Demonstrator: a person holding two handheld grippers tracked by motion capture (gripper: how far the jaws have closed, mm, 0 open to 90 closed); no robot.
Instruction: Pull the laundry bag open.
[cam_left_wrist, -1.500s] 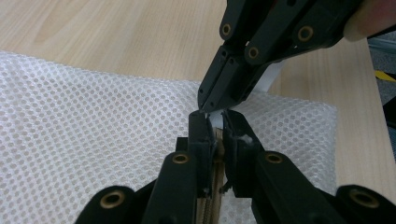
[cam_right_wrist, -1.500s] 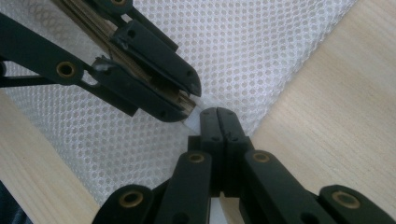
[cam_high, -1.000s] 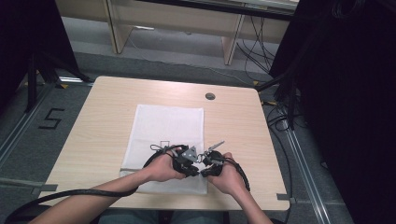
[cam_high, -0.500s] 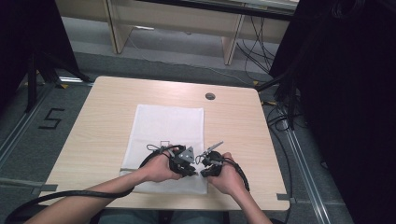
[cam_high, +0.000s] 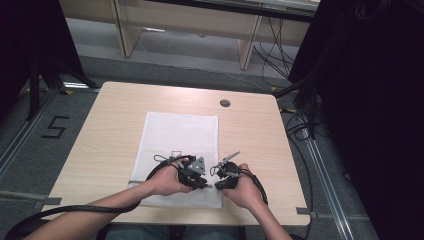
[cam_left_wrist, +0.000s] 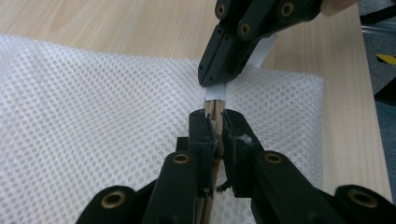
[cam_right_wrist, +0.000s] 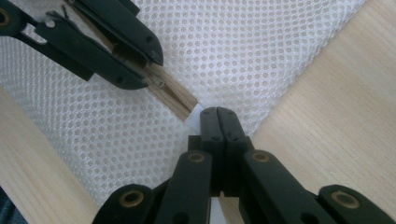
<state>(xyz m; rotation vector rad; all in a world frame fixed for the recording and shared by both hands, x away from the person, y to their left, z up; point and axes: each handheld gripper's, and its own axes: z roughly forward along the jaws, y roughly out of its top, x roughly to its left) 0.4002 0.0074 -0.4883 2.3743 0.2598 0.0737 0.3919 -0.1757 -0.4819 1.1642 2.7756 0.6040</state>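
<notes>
A white mesh bag (cam_high: 180, 132) lies flat on the wooden table (cam_high: 110, 120). A beige zipper (cam_right_wrist: 173, 97) runs along its near edge. My left gripper (cam_left_wrist: 215, 115) is shut on the zipper (cam_left_wrist: 214, 107), and its small metal slider (cam_right_wrist: 161, 84) sits just past the jaws. My right gripper (cam_right_wrist: 217, 112) is shut on a white tab (cam_right_wrist: 194, 113) at the zipper's end. The two grippers meet tip to tip over the bag's near right corner: left gripper (cam_high: 204, 183), right gripper (cam_high: 216, 185). In the left gripper view the right gripper (cam_left_wrist: 213, 83) pinches the white tab (cam_left_wrist: 215, 93).
A round grommet (cam_high: 225, 103) sits in the table's far side. The table's near edge (cam_high: 165, 217) lies just behind the hands. Black cables (cam_high: 65, 212) trail from both grippers. Floor rails and dark stands flank the table.
The left hand has edged slightly left. Both grippers stay shut at the bag's near edge.
</notes>
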